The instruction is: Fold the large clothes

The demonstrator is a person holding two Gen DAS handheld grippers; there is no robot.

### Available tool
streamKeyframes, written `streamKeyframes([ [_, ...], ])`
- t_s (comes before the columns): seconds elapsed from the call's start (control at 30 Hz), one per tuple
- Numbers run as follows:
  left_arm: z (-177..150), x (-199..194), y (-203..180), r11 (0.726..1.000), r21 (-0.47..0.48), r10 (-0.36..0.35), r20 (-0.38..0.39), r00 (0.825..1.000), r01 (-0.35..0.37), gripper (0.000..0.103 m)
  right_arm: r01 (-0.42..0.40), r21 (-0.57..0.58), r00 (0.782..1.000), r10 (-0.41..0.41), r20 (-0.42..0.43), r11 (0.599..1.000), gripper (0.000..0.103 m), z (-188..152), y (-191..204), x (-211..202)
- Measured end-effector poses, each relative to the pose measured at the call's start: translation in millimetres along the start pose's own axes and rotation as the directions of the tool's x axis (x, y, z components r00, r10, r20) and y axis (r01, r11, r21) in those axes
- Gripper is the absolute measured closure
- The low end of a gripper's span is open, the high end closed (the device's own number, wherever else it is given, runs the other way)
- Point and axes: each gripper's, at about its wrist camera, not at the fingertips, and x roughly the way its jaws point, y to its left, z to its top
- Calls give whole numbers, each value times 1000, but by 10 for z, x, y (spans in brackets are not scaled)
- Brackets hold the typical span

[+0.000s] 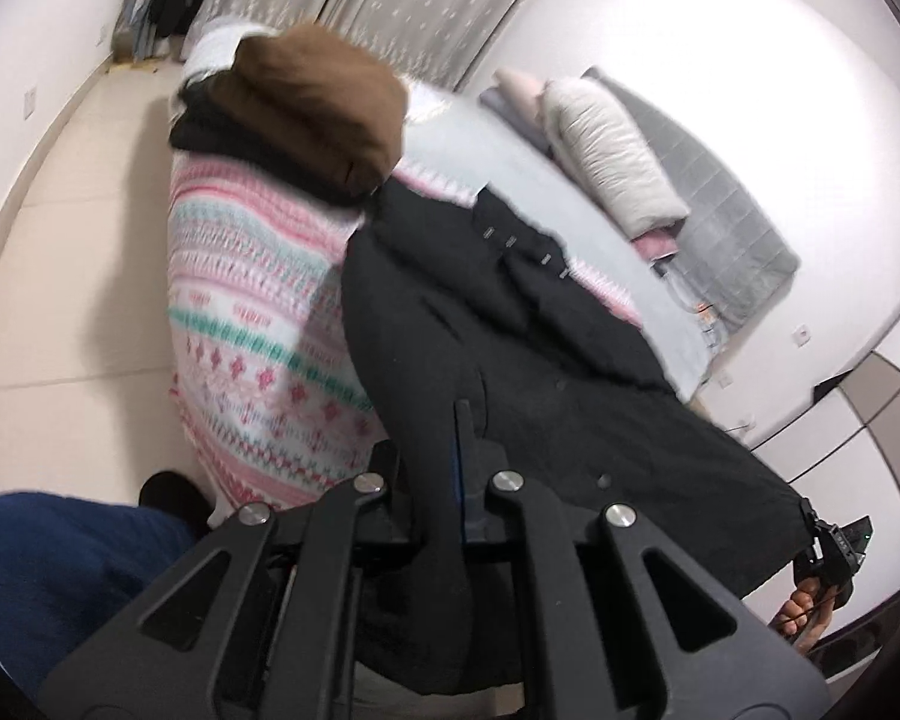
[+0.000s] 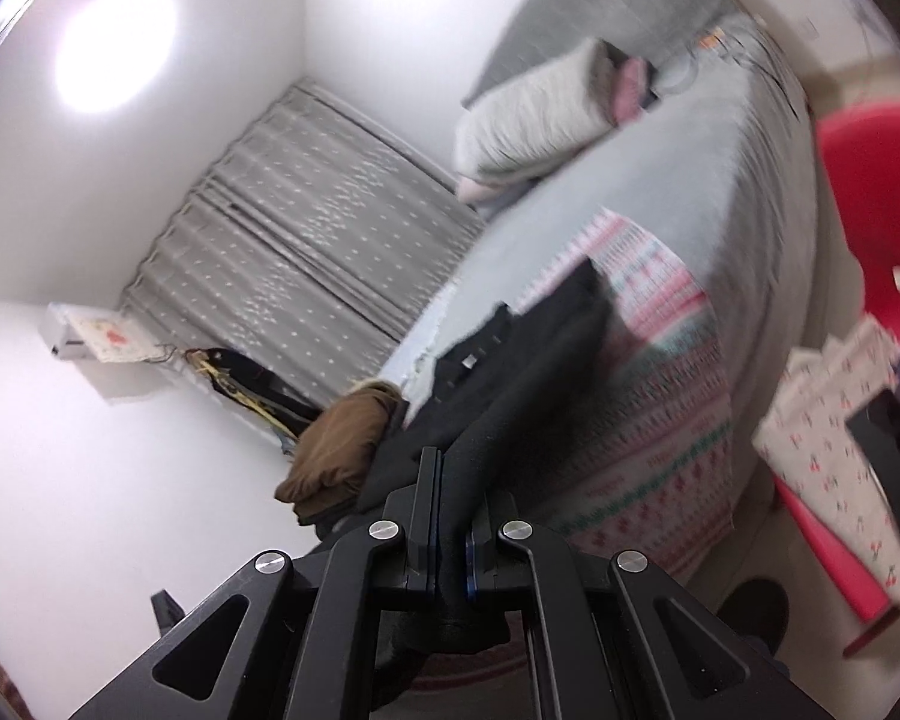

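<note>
My left gripper (image 1: 444,456) and right gripper (image 2: 450,480) each pinch the black coat (image 1: 510,348).
It drapes across the bed (image 1: 510,180) at frame centre; I should lift both edges evenly, keeping the hem taut before folding it over.

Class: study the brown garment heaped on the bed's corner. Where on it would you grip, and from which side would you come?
Grip the brown garment at its drooping edge over the bed's corner, coming from the floor side. That edge hangs free, while the rest is bunched, with the black coat alongside. Both the left gripper and right gripper are shut on the coat.
</note>
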Motion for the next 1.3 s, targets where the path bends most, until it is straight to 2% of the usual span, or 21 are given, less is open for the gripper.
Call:
streamKeyframes([
  [0.1, 30, -93, -30, 1000, 25, -11, 20, 1000, 11, 95, -2, -52, 1000, 3, 20, 999, 98, 36, 233, -33],
  [0.2, 11, 22, 88, 1000, -8, -9, -31, 999, 9, 95, 66, -39, 998, -66, 0, 997, 98, 71, 176, 76],
  [0.3, -6, 21, 161, 1000, -24, -14, -36, 999, 13, 95, 41, -29, 999, -41, 13, 999, 98, 47, 153, 61],
  [0.4, 77, -152, 145, 998, -39, -55, -3, 998, 55, 95, -3, -50, 998, 5, 58, 999, 98, 58, 302, -60],
  [0.53, 259, -523, -6, 995, -13, -98, 99, 990, 100, 96, -49, -117, 989, 64, 130, 992, 98, 161, 625, -267],
  [0.67, 408, -685, -164, 996, 50, -83, 145, 986, 77, 95, -23, -152, 986, 48, 160, 988, 98, 261, 784, -380],
  [0.77, 408, -500, -174, 997, 70, -40, 113, 993, 32, 95, 17, -161, 991, 5, 136, 987, 98, 286, 778, -290],
  [0.83, 391, -349, -73, 998, 33, -57, 59, 997, 55, 96, 46, -132, 993, -32, 109, 990, 98, 288, 680, -191],
  [0.87, 385, -323, -20, 998, 12, -70, 47, 996, 70, 96, 30, -102, 995, -20, 96, 994, 98, 273, 601, -156],
  [1.0, 453, -468, 40, 996, -4, -84, 97, 992, 85, 96, -18, -83, 990, 29, 140, 996, 98, 286, 566, -265],
  [1.13, 772, -412, -79, 995, 4, -104, 112, 988, 104, 96, -45, -48, 980, 54, 190, 998, 98, 483, 607, -250],
  [1.3, 1431, 113, -344, 999, 4, -54, 71, 996, 54, 96, -69, 22, 980, 64, 191, 997, 98, 952, 685, 273],
])
